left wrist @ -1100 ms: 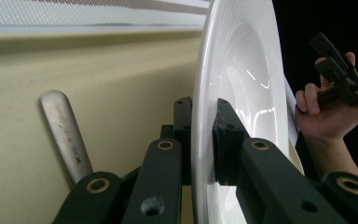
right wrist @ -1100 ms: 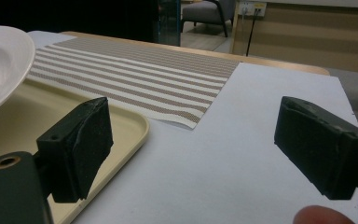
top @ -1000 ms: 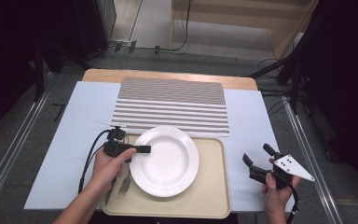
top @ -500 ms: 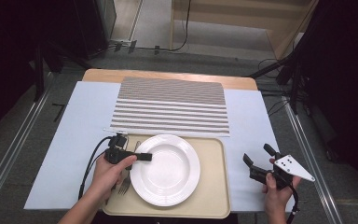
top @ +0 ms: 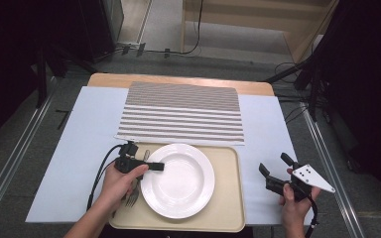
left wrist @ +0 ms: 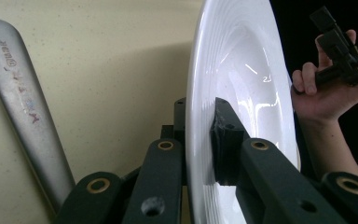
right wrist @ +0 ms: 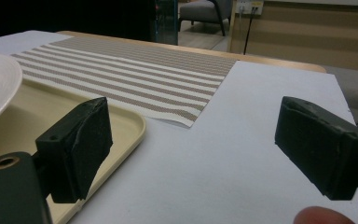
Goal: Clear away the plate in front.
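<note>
**A:** so what's the left gripper (top: 155, 166) doing? looks like it's at the white plate (top: 178, 179).

**B:** yep, clamped on the plate's left rim. In the left gripper view one jaw sits under the rim and the other presses on the top face (left wrist: 233, 93), so the jaws are nearly together with just the rim between them. The plate lies on the beige tray (top: 228, 208), with a fork (top: 134, 196) just beside it (handle runs along the tray floor).

**A:** and the right one?

**B:** the right gripper (top: 274, 168) is well off to the side over the pale blue mat (top: 79, 139), jaws spread wide, nothing in them. The striped placemat (top: 181, 111) lies behind the tray.
</note>
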Tool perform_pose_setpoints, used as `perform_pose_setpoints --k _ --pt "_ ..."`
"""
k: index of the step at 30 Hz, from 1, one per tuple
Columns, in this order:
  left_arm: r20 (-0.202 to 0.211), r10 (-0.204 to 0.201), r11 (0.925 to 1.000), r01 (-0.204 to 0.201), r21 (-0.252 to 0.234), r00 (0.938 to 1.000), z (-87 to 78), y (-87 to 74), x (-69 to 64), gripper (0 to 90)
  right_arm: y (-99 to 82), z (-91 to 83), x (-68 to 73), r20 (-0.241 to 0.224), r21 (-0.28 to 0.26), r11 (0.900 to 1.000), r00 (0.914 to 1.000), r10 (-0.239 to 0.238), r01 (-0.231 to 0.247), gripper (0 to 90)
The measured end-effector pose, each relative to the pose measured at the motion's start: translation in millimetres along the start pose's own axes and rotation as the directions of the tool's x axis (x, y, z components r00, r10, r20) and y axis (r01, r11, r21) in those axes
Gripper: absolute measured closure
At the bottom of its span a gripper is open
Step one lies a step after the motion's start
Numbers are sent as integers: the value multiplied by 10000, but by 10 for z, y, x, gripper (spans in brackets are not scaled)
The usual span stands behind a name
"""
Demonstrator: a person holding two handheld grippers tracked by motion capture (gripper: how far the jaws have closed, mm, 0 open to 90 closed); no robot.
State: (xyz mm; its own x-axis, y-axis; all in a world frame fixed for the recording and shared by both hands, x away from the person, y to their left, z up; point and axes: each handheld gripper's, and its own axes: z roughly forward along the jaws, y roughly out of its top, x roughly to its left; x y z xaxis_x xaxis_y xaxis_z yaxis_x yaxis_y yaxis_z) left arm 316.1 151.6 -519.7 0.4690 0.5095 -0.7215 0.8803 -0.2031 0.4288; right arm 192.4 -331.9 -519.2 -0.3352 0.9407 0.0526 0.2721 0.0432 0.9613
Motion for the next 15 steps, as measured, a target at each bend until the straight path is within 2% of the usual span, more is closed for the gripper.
perform_pose_setpoints --k 3,5,10,13,15 --pt "-252 147 9999 -146 44 9996 13 15 -23 796 0 2 1 -15 -8 10000 10000 -19 19 121" --pt "-592 199 9998 -194 89 9981 24 19 -21 768 1 0 7 2 -1 10000 10000 -1 1 121" --pt "-1400 569 9984 -554 142 9885 44 -2 -53 731 2 -3 7 0 -7 10000 10000 -4 4 121" --pt "-1434 805 9967 -811 18 9864 31 -17 -74 679 -1 3 3 5 24 10000 10000 -9 9 123" --pt "-1707 965 9951 -987 -45 9806 17 -25 -86 634 -1 4 8 24 37 10000 10000 -2 2 123"
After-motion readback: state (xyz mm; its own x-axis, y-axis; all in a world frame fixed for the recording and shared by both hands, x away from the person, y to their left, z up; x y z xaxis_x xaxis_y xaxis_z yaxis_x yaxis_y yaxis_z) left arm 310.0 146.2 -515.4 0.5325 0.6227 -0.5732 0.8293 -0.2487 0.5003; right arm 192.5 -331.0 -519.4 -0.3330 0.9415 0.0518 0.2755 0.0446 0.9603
